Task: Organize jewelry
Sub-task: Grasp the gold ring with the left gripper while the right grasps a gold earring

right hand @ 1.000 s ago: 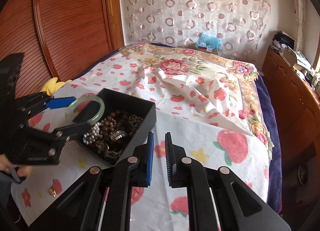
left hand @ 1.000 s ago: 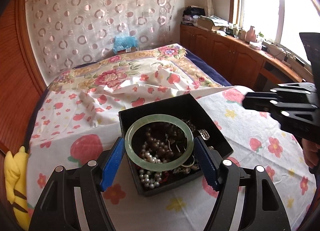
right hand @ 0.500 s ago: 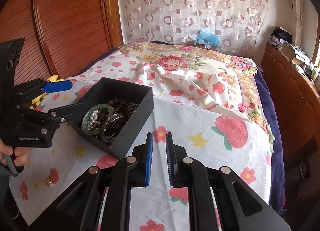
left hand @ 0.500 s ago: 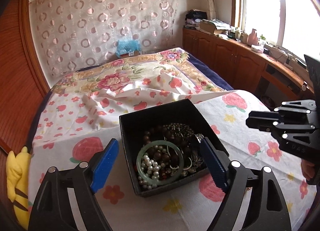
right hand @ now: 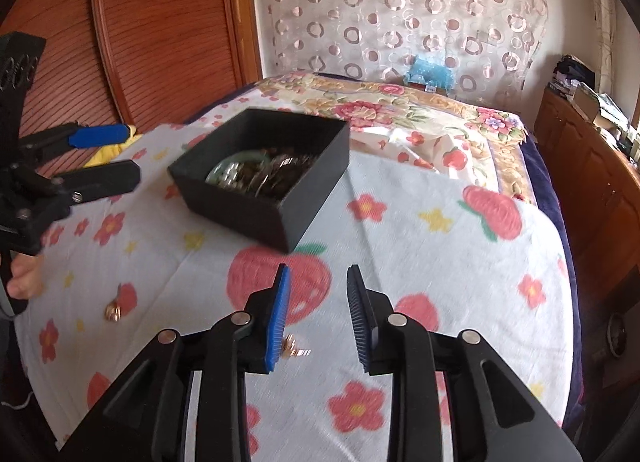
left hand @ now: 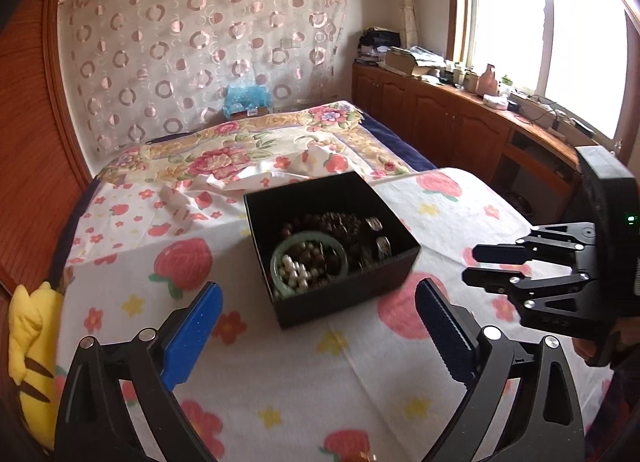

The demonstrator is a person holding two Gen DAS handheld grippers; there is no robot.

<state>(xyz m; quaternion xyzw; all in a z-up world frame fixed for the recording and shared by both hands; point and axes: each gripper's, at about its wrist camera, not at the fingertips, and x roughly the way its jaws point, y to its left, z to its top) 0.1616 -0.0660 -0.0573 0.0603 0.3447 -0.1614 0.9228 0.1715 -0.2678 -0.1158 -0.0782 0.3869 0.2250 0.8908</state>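
The black box point(right hand: 256, 197) wall hides most jewelry; gold trinket point(right hand: 294, 350) partly behind a finger.

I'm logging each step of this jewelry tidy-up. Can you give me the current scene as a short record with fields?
surface: bed with floral sheet
box: black box on the sheet, open top
box contents: green bangle lying on bead strands and pearls
loose pieces: small gold items on the sheet
left tongs: open wide, empty, jaws just opened
right tongs: open, empty, jaws just opening over the gold piece

Black grippers point(left hand: 318, 336) (silver screws) with blue-padded fingers point(left hand: 192, 336).
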